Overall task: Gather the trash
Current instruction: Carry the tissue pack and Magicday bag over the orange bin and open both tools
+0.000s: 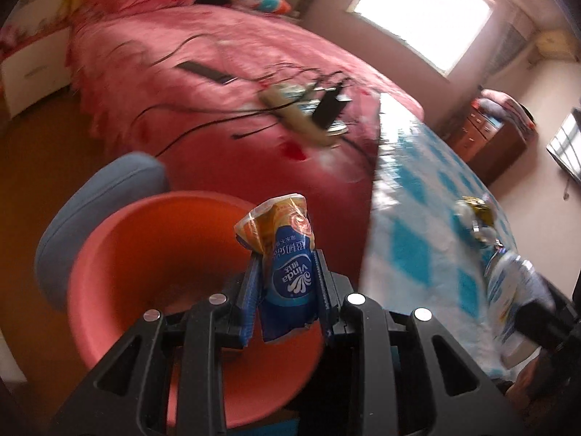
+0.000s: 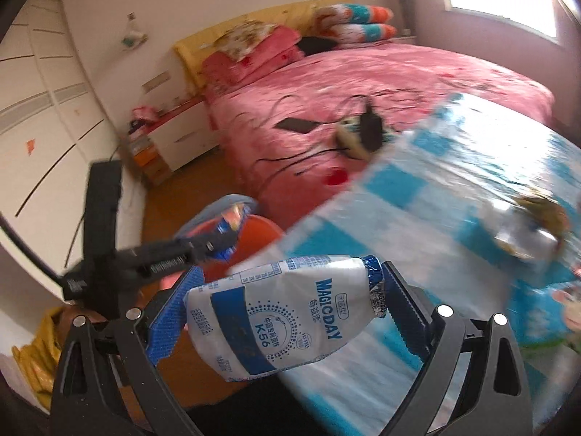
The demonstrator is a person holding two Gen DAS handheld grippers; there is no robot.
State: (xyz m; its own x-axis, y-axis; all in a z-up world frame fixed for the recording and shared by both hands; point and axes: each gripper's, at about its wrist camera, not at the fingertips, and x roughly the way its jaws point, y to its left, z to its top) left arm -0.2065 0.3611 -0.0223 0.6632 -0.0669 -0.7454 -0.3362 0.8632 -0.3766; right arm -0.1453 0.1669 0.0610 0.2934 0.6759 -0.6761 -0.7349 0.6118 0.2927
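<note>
My left gripper is shut on a crumpled blue and orange Vinda tissue wrapper, which hangs above a red plastic bin. In the right wrist view the left gripper shows over the same red bin. My right gripper is shut on a white and blue MAGICDAY bottle, held sideways between the blue pads above the table's near edge. A crumpled foil wrapper lies on the checked table; the wrapper shows blurred in the left view too.
A blue-grey stool stands behind the bin. The pink bed carries a power strip with cables and a dark phone. White wardrobe doors and a nightstand line the left wall. Wooden floor lies between.
</note>
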